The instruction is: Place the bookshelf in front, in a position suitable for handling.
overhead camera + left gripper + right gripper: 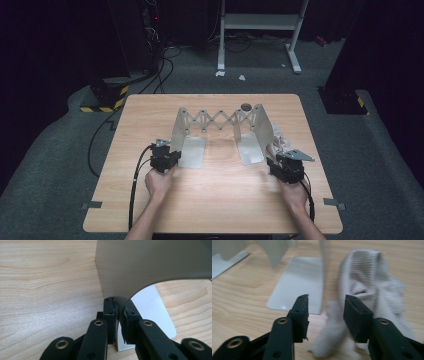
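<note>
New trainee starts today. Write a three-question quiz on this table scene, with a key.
1. True or false: the left gripper is shut on the edge of the metal rack's left upright panel.
2. What lies on the table just past the right gripper?
A. a folded newspaper
B. a pale ribbed cloth
C. a glass jar
3. Fill in: the rack's two end panels are joined by a ______ lattice of crossed metal strips.

Key
1. True: both pads pinch the thin panel edge.
2. B: the cloth lies crumpled beside the rack's right panel; the right gripper's jaws stand apart with nothing pressed between them.
3. Scissor (expanding).
</note>
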A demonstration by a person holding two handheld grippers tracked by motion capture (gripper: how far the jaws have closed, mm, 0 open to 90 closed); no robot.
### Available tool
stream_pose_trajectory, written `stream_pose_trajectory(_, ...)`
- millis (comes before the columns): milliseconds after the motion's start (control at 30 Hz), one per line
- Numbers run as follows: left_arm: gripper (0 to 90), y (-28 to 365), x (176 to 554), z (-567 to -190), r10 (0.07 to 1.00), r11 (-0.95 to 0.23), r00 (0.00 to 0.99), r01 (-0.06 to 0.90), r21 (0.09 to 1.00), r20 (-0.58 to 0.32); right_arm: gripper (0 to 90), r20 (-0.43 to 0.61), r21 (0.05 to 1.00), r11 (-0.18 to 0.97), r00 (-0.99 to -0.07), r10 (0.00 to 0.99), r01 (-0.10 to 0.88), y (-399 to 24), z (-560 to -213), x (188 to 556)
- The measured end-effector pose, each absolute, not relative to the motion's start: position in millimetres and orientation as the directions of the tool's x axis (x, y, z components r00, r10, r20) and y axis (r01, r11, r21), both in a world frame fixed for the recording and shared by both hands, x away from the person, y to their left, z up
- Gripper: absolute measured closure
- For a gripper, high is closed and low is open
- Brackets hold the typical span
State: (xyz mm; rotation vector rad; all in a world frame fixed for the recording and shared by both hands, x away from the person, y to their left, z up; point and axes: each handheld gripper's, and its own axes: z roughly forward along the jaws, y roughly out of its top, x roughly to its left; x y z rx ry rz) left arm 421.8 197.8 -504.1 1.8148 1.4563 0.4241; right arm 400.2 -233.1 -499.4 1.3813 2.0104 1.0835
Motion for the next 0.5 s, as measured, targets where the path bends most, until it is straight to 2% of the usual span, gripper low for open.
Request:
stream_pose_trajectory(33,83.1,198.0,421.8,-504.1,0.935,-0.065,0.296,0.684,0.727,-0.195,48.2,0.055,0.800,0.170,-0.352,0.934,0.576,-239.2,-501.1,405.4)
stream_pose_trajectory(167,83.2,198.4,420.8,-503.7,0.937,-0.069,0.294,0.684,0.726,-0.189,41.9,0.014,0.750,0.186,-0.296,0.955,0.635,-244.5,-509.5,424.9)
stream_pose_trajectory(367,83.5,199.8,418.9,-503.6,0.939,-0.069,0.291,0.684,0.726,-0.185,35.2,-0.025,0.694,0.210,-0.269,0.963,0.688,-242.4,-517.4,447.1)
stream_pose_trajectory(467,83.4,200.1,417.6,-504.1,0.939,-0.066,0.290,0.682,0.728,-0.186,37.0,-0.034,0.689,0.213,-0.263,0.964,0.693,-241.5,-516.7,450.4)
stream_pose_trajectory(500,83.2,200.1,416.7,-504.9,0.939,-0.063,0.289,0.678,0.732,-0.187,52.1,-0.041,0.699,0.216,-0.264,0.964,0.681,-241.6,-516.7,450.1)
